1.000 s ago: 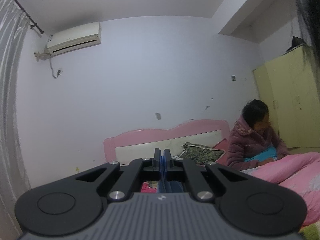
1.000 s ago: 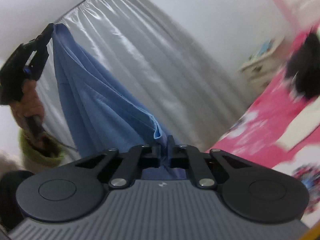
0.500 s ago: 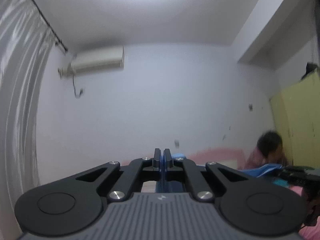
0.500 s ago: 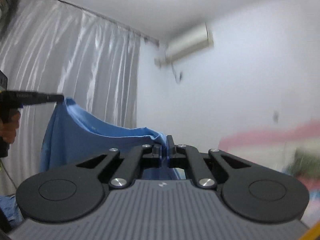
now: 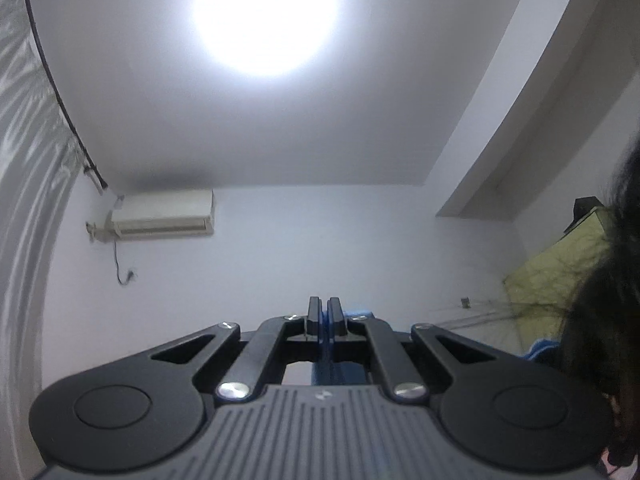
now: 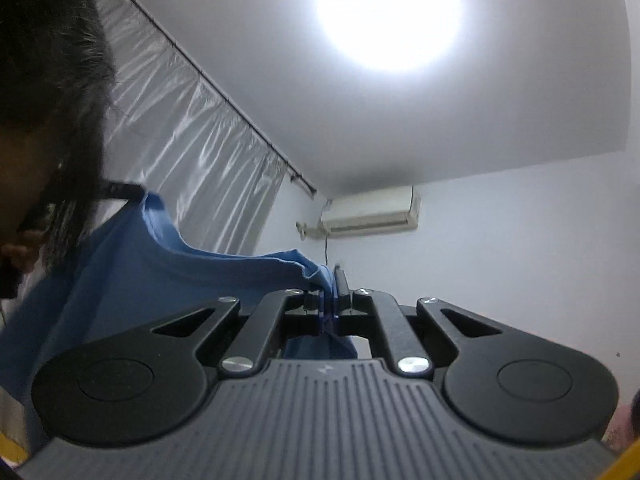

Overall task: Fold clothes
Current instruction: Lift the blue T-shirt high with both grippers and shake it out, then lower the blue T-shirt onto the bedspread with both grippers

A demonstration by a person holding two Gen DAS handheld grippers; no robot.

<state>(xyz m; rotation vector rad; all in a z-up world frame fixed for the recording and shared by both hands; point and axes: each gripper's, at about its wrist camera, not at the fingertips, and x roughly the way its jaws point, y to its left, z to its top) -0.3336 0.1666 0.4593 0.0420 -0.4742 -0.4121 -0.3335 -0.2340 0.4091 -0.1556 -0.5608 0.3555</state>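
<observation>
I have the blue cloth up in the air, strung between both grippers. My right gripper pinches one edge; my left gripper is clamped on blue fabric too. It looks light and limp, sagging between the holds, so I'd judge corners and hems the best grip.
</observation>
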